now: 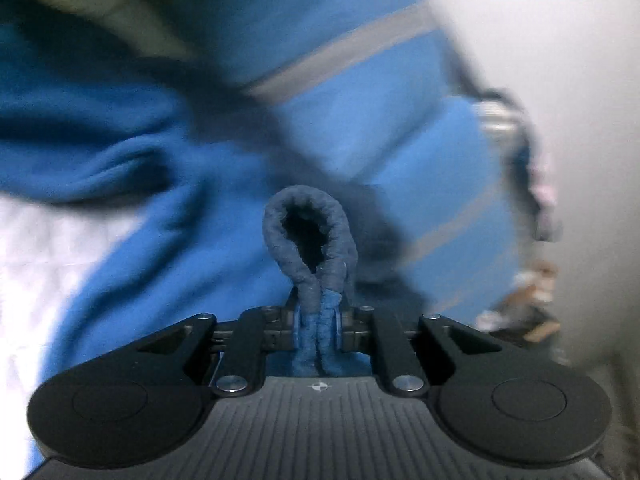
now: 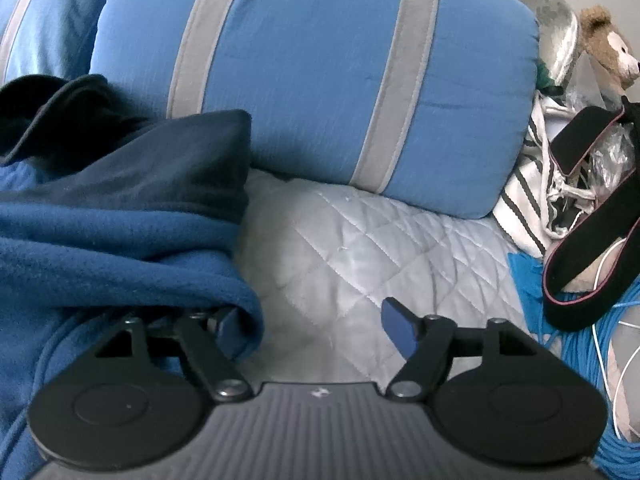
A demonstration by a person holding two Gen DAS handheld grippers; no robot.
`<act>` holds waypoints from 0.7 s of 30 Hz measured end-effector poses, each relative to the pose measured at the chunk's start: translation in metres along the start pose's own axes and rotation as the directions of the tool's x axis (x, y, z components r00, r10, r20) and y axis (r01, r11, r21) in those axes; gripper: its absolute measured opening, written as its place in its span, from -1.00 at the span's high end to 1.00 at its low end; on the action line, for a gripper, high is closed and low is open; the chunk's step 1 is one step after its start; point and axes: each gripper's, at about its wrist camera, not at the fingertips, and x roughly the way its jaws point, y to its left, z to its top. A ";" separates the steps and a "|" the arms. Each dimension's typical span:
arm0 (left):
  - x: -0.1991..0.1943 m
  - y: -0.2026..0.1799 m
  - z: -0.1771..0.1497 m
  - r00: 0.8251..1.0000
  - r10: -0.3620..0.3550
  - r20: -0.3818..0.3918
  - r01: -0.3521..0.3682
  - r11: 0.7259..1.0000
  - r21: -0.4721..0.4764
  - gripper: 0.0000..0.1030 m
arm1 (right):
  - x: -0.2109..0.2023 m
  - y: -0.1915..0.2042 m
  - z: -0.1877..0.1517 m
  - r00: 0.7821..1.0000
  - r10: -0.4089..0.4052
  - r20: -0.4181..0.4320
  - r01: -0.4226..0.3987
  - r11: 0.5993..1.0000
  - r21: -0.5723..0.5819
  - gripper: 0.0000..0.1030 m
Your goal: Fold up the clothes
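Note:
A blue fleece garment (image 1: 132,200) lies rumpled on a white quilted bed cover (image 1: 36,264); the left wrist view is blurred. My left gripper (image 1: 318,320) is shut on a pinched fold of that fleece, and a loop of its darker hem (image 1: 310,232) stands up past the fingertips. In the right wrist view the same fleece (image 2: 100,248) is heaped at the left, its dark navy part (image 2: 160,160) on top. My right gripper (image 2: 312,328) stands open over the bed cover (image 2: 360,240). Its left finger is tucked against the fleece's edge, and its right pad (image 2: 400,328) is bare.
A blue pillow with grey stripes (image 2: 312,72) leans at the head of the bed. At the right lie a striped bag (image 2: 524,200), a black strap (image 2: 584,248), blue cord (image 2: 616,360) and a stuffed toy (image 2: 608,44). A pale wall (image 1: 560,60) bounds the right side.

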 end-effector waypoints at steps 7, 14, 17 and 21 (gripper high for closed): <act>0.021 0.036 -0.013 0.993 0.098 -0.059 -0.104 0.990 -0.095 0.71 | -0.001 0.004 -0.001 1.000 -0.001 -0.001 0.001 1.000 -0.031 -0.63; 0.022 0.032 -0.014 0.992 0.116 -0.041 -0.118 0.991 -0.061 0.70 | -0.001 0.006 -0.003 1.000 -0.005 0.003 0.005 0.999 -0.046 -0.67; 0.021 0.032 -0.014 0.992 0.123 -0.043 -0.125 0.991 -0.042 0.66 | -0.002 0.005 -0.003 1.000 -0.005 0.005 0.005 0.998 -0.061 -0.72; 0.021 0.032 -0.014 0.992 0.119 -0.049 -0.120 0.992 -0.030 0.64 | -0.007 0.006 -0.002 1.000 0.000 -0.004 0.000 0.987 -0.162 -0.88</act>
